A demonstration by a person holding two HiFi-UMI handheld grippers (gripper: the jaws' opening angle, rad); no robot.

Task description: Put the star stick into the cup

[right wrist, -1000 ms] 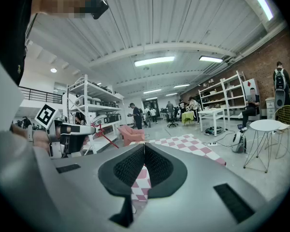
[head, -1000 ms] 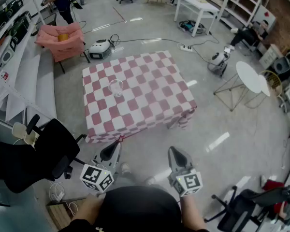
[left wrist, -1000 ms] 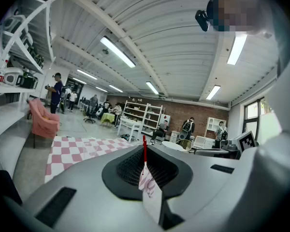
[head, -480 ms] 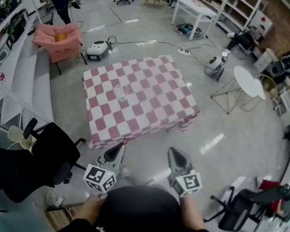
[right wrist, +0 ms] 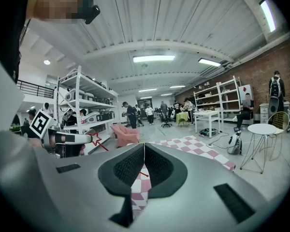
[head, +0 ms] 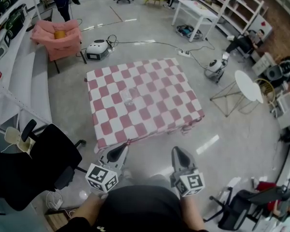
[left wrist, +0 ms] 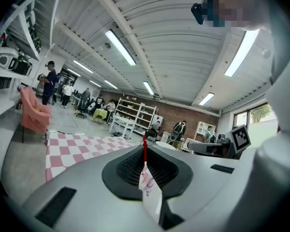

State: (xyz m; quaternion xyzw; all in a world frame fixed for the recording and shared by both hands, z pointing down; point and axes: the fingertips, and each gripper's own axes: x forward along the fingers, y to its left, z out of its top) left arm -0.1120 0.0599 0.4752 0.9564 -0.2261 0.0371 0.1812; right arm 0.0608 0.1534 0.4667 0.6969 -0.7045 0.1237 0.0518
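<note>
We pinch the thin red star stick [left wrist: 144,151] in our left gripper [head: 117,152], while our right gripper [head: 180,153] is pressed together on nothing.

1. On table [head: 150,117], left of middle: cup [head: 129,100].
2. Before table's near edge: left gripper [head: 120,151] and right gripper [head: 178,153], side by side, apart.
3. Between left gripper's jaws: star stick [left wrist: 144,151].
4. Left of table: office chair [head: 48,153]; right: round side table [head: 249,83].
</note>
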